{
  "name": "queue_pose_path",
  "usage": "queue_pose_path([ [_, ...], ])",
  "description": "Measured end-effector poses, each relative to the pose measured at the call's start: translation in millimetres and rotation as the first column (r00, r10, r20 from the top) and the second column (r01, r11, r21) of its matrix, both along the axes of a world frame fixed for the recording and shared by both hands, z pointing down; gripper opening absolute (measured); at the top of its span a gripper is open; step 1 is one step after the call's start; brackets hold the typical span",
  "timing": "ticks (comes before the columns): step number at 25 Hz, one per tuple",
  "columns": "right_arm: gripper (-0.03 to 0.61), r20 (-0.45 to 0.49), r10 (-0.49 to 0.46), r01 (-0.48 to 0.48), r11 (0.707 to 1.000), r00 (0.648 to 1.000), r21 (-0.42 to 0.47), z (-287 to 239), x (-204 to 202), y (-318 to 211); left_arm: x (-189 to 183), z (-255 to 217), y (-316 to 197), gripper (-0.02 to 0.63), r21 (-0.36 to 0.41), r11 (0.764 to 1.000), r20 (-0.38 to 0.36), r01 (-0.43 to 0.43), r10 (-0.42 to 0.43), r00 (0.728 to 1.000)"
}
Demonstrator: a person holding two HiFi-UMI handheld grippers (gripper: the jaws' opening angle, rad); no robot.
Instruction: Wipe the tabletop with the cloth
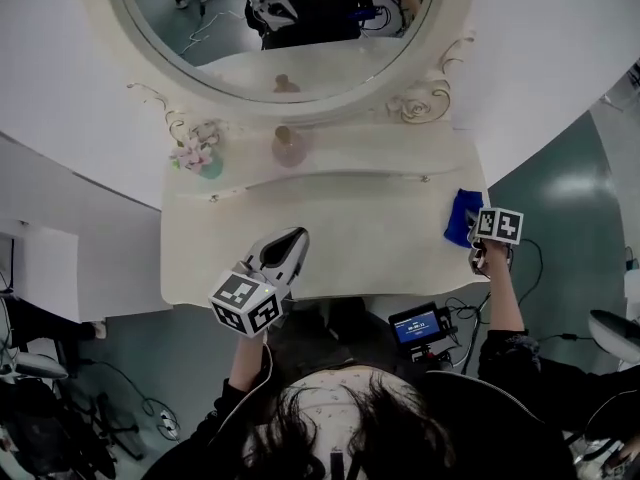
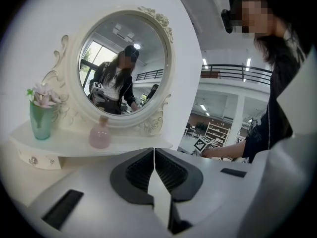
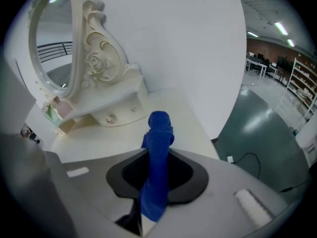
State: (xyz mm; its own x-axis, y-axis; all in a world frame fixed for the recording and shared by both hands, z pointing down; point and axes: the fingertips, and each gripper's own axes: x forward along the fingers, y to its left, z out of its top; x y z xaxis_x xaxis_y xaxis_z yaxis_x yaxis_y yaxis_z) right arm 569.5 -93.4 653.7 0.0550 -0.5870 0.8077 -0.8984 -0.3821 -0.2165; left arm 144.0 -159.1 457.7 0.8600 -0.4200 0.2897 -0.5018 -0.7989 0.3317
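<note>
My right gripper (image 3: 157, 172) is clamped on the blue cloth (image 1: 461, 214), which stands up bunched between its jaws, over the far right end of the cream tabletop (image 1: 350, 243). My left gripper (image 1: 295, 238) hangs over the front left part of that tabletop, well apart from the cloth, with its jaws pressed together and nothing between them. At the back, a raised shelf carries a pink bottle (image 1: 288, 146) and a green vase of flowers (image 1: 203, 160) beneath an oval mirror (image 1: 230, 43) in a carved frame.
</note>
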Motion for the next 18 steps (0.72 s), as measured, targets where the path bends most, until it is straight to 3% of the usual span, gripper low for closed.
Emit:
queue_pose_path([
  [10,0.08,0.034,-0.272,0.268,0.959,0.962,0.094,-48.8,-200.2,-57.4,-125.3,-8.6,-2.8,-0.012,0.004,0.997,0.0,0.079,-0.079,0.997],
  [18,0.08,0.052,-0.462,0.451,0.881,0.886,0.144,-59.7,-379.4,-117.2,-253.8,0.8,-15.1,-0.011,-0.004,0.979,-0.003,0.202,-0.202,0.979],
])
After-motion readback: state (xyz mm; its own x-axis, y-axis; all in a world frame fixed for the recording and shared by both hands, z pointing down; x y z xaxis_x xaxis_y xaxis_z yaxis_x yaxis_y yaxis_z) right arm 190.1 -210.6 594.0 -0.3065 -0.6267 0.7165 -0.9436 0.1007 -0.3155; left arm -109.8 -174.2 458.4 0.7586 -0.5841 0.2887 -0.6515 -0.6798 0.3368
